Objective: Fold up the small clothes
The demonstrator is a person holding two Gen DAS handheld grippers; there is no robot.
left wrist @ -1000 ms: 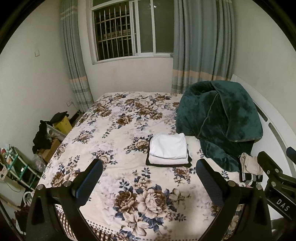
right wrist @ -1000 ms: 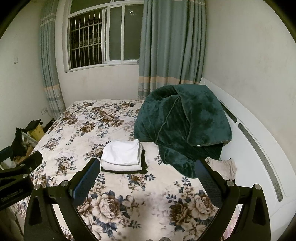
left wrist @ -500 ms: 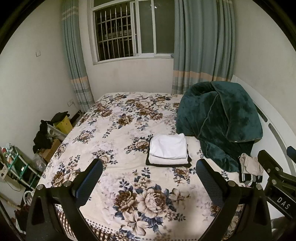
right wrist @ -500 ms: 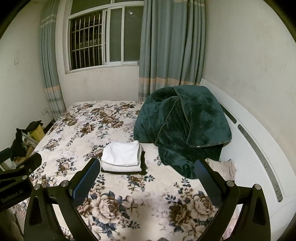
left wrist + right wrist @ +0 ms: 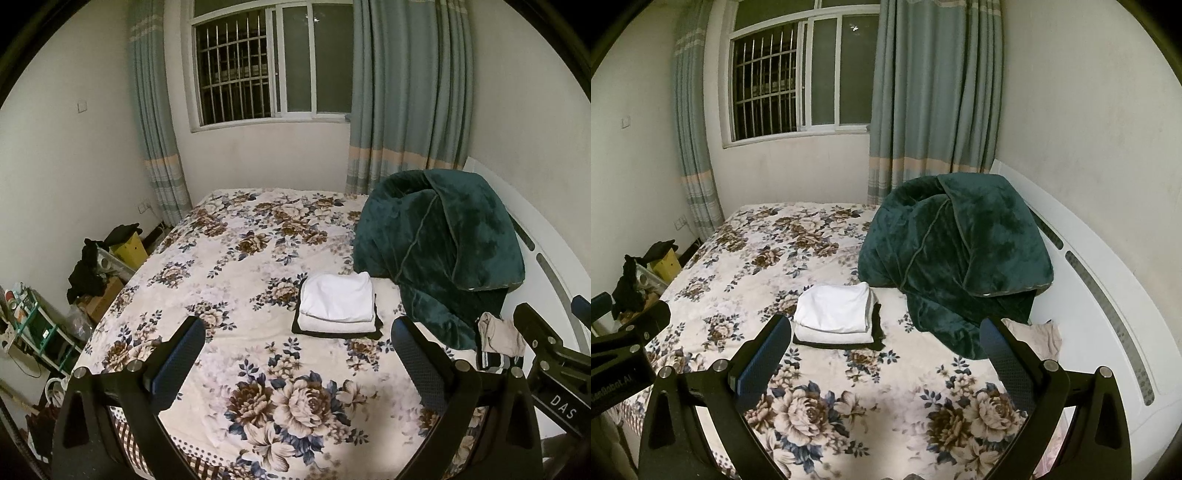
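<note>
A stack of folded clothes (image 5: 336,304), white pieces on a black one, lies on the floral bed (image 5: 236,266); it also shows in the right wrist view (image 5: 834,314). A crumpled beige garment (image 5: 500,334) lies at the bed's right side by the headboard, and shows in the right wrist view (image 5: 1039,338). My left gripper (image 5: 297,360) is open and empty, held above the bed's near part. My right gripper (image 5: 882,360) is open and empty, level with it on the right.
A dark green blanket (image 5: 439,251) is heaped at the right by the white headboard (image 5: 1100,295). Boxes and dark clothes (image 5: 99,262) crowd the floor left of the bed. A window (image 5: 266,62) with curtains is at the far wall.
Both grippers have drifted only slightly; the view shifts a little. Nothing on the bed has moved.
</note>
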